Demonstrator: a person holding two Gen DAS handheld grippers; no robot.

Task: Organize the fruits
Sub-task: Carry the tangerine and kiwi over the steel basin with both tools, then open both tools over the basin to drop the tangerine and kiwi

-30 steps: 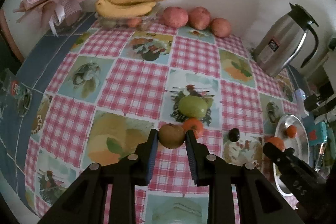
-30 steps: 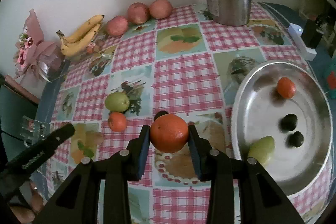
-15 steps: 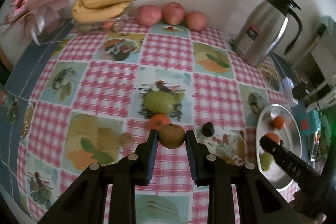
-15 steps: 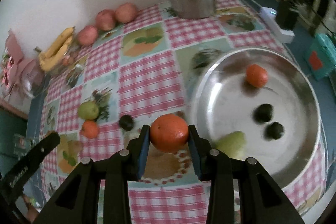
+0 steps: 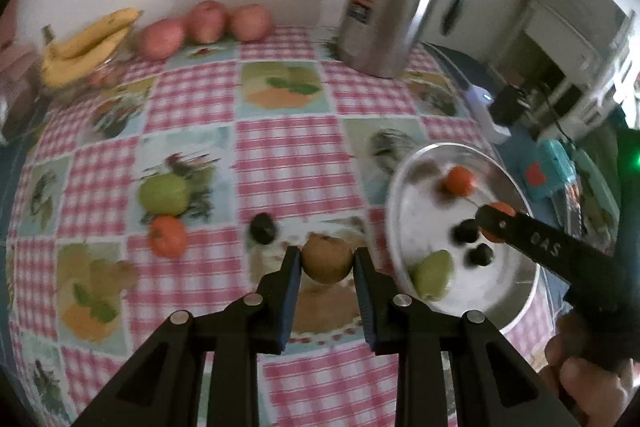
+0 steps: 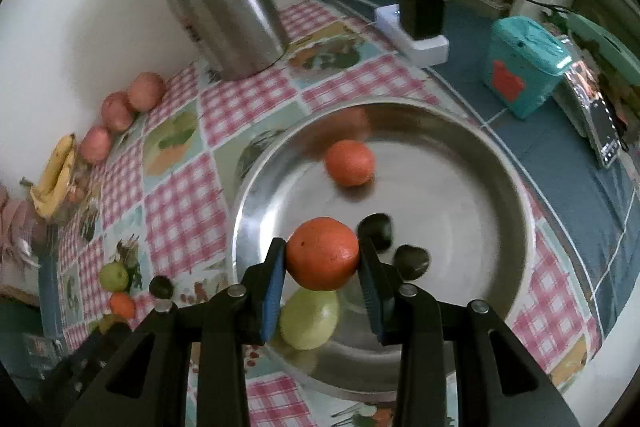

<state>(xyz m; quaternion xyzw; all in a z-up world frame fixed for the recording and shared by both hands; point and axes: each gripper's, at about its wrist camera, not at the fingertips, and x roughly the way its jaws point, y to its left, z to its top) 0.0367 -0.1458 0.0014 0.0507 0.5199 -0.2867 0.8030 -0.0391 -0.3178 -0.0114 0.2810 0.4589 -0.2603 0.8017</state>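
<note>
Brown kiwi [image 5: 327, 258] clamped between pads of left gripper [image 5: 325, 269], held above checked tablecloth [image 5: 288, 163] just left of steel tray [image 5: 516, 311]. Orange [image 6: 322, 253] clamped in right gripper [image 6: 322, 267], held over near part of tray [image 6: 516, 219] (inside: one small orange [image 6: 349, 163], two dark fruits [image 6: 376, 229], green pear [image 6: 310, 319] directly beneath). On cloth: green fruit [image 5: 164, 193], small orange fruit [image 5: 168, 235], dark fruit [image 5: 263, 227]; kettle [image 5: 394, 3], apples [image 5: 206, 23], bananas [image 5: 84, 45] by wall.

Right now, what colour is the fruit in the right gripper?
Orange. The fruit in the right gripper shows best in the right wrist view.
</note>
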